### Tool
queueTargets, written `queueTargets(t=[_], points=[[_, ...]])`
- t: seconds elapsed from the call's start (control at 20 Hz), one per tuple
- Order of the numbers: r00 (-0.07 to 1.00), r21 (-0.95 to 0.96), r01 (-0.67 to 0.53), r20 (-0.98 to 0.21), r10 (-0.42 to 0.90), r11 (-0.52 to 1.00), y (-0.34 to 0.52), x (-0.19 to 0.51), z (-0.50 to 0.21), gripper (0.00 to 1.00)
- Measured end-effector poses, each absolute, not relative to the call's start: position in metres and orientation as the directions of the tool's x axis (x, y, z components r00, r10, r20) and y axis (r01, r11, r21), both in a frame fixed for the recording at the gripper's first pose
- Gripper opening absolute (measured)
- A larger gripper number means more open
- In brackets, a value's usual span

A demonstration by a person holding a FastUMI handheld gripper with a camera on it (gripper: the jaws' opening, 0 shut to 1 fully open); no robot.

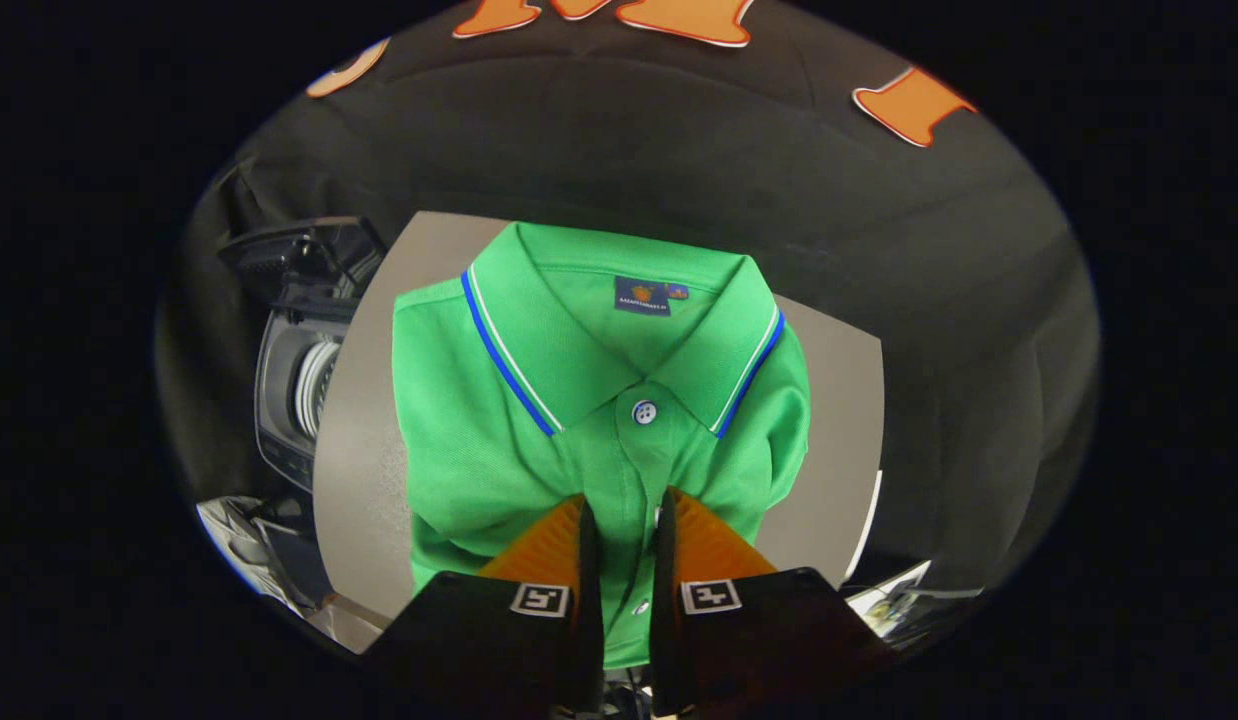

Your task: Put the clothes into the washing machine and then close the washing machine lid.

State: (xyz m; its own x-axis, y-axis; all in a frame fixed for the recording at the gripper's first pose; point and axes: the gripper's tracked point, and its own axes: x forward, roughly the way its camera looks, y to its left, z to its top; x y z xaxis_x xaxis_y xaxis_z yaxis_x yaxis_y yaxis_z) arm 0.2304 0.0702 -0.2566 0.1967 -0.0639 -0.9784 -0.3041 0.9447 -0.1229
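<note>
Shirt (599,420) collar points away from tool | tool (626,505) nearly closed, pinching its placket

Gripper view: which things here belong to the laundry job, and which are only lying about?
For the job:
- green shirt, folded on the table
- washing machine, beside the table, drum visible
- gripper, fingers close together with the shirt's button strip between them; whether they press on it is unclear

Lying about:
- clutter below the washing machine, too blurred to name

Shirt (599,400) was matt green knit cloth; table (359,470) smooth matt grey; washer (299,380) glossy plastic w/ metal drum; fingers (539,550) ribbed orange.
</note>
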Motion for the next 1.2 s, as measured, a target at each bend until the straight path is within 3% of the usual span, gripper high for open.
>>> queueTargets(t=[0.15,0.3,0.5,0.75,1.0,1.2], points=[[0.321,0.014,-0.228,-0.943,0.089,0.973,0.069,0.231,-0.251,0.19],[0.589,0.174,-0.133,-0.777,0.219,0.976,0.071,0.245,-0.256,0.19],[0.850,0.256,-0.058,-0.495,0.182,0.965,0.074,0.256,-0.251,0.18],[0.953,0.193,-0.108,-0.258,0.156,0.975,0.074,0.253,-0.216,0.18],[0.975,0.100,-0.207,-0.057,0.214,0.973,0.087,0.227,-0.150,0.17],[0.962,0.117,-0.272,0.034,0.270,0.955,0.112,0.202,-0.102,0.18]])
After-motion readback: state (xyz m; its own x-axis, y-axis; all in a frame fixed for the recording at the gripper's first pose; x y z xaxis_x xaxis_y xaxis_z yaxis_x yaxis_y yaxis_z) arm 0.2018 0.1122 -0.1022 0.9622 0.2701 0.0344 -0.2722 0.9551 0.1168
